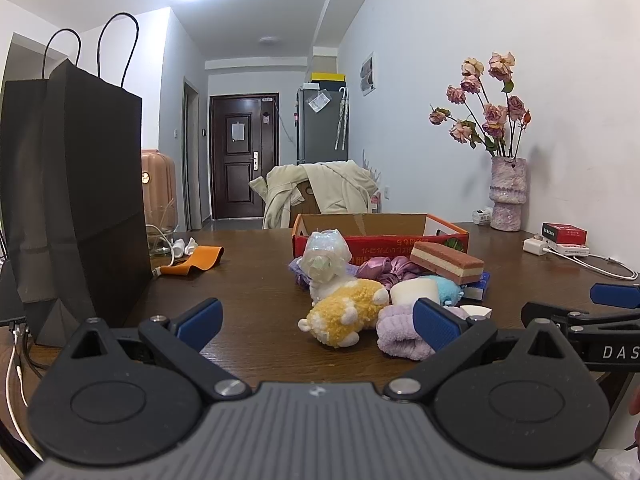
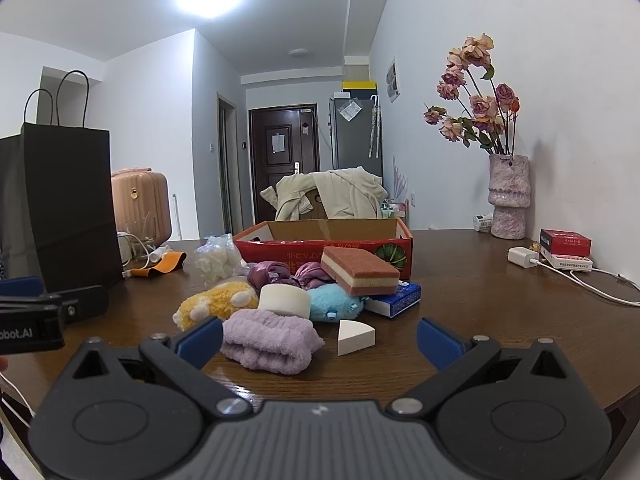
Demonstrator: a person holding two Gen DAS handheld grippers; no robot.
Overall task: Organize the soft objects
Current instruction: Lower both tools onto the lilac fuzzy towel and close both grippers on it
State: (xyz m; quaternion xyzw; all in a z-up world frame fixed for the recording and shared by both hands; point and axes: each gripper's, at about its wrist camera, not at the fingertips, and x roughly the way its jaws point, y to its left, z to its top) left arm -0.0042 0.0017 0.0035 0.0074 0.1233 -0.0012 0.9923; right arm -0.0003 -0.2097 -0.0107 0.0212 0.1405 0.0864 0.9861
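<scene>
A heap of soft things lies on the brown table [image 1: 248,280] in front of a red cardboard box [image 1: 380,242]: a yellow plush [image 1: 346,314], a lilac fluffy roll [image 2: 270,340], a blue plush [image 2: 334,302], a white round sponge [image 2: 285,299], a pink layered sponge [image 2: 360,270], purple satin scrunchies [image 1: 380,270], a plastic-wrapped white plush [image 1: 326,264] and a white wedge sponge [image 2: 354,338]. My left gripper [image 1: 318,318] is open just short of the yellow plush. My right gripper [image 2: 320,338] is open, with the lilac roll and wedge between its fingers' line, untouched.
A tall black paper bag [image 1: 76,200] stands at the left. An orange strap [image 1: 196,262] and white cable lie beside it. A vase of dried roses [image 1: 508,196], a red pack [image 1: 564,234] and a charger [image 1: 536,246] sit at the right wall. A blue-white carton [image 2: 396,300] lies under the sponge.
</scene>
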